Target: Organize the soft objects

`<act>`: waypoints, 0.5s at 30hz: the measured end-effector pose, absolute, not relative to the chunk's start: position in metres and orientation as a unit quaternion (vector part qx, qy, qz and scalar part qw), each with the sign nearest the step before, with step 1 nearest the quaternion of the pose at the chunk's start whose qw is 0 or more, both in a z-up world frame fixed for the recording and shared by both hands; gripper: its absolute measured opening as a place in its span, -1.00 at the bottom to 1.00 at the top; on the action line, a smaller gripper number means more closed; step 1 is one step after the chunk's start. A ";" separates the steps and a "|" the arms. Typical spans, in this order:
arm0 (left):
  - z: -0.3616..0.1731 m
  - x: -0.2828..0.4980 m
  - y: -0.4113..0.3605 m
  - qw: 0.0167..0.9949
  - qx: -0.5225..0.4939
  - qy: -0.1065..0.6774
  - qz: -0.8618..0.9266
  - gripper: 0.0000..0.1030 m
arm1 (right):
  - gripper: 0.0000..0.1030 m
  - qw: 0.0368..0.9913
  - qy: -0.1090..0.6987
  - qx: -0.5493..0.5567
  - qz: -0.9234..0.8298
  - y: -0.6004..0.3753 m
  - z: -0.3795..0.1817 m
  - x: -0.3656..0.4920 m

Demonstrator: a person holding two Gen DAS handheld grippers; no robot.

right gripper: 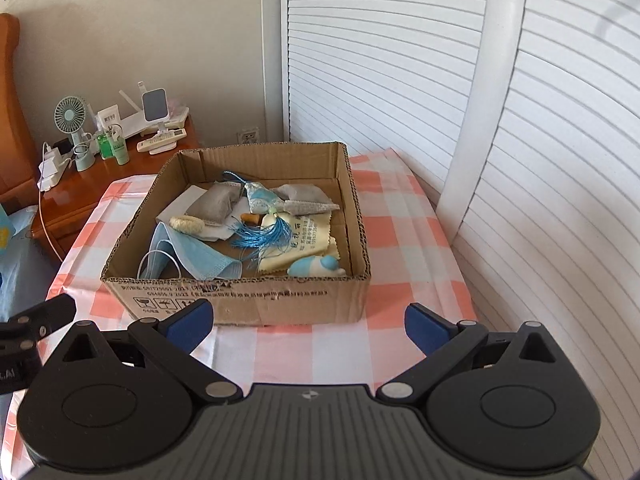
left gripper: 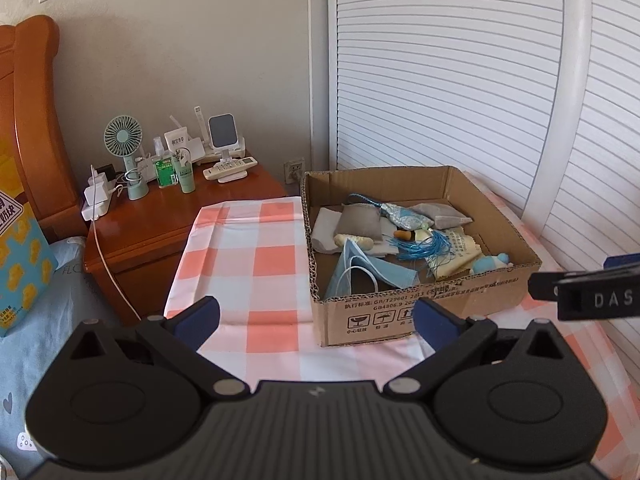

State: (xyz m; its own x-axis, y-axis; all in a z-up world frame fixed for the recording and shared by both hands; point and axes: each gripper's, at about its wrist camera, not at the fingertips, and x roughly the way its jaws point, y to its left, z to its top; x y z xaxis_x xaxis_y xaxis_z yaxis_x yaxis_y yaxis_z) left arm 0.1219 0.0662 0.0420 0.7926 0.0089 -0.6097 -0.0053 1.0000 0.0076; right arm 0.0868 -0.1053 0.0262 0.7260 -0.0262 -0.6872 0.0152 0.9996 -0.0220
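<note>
Cardboard box (right gripper: 248, 304), one, open-topped, sits on the pink-and-white checked tabletop (right gripper: 400, 240) and holds all the soft items. Counted inside: one blue face mask (right gripper: 200, 256) at the near left; two grey pouches, one (right gripper: 214, 200) at the back left and one (right gripper: 308, 200) at the back right; one patterned sachet (right gripper: 258, 197) with a blue tassel (right gripper: 266, 236) between them; one pale yellow cloth (right gripper: 308, 240) with print on it; one blue-and-white plush toy (right gripper: 318, 266) in the near right corner; one cream fuzzy piece (right gripper: 188, 224); one small orange bit (right gripper: 252, 219), too small to identify. White fabric or paper lies underneath, count unclear.

Left gripper (left gripper: 316, 316) hovers just before the box's near left corner, jaws wide apart, holding nothing. Right gripper (right gripper: 306, 320) hovers before the box's near wall, jaws likewise spread, nothing between them. Both stay outside the box.

Wooden nightstand (left gripper: 160, 216) stands left of the tabletop, carrying one green fan (left gripper: 124, 136), two green bottles and one power strip (left gripper: 230, 168).
</note>
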 end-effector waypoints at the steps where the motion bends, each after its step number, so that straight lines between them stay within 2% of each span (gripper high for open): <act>1: 0.043 0.122 0.065 0.946 0.003 0.323 0.004 0.99 | 1.00 0.929 0.369 -0.005 -0.015 -0.106 0.026 0.082; 15: 0.044 0.120 0.044 0.941 0.015 0.339 0.000 0.99 | 1.00 0.932 0.363 0.003 -0.017 -0.111 0.025 0.061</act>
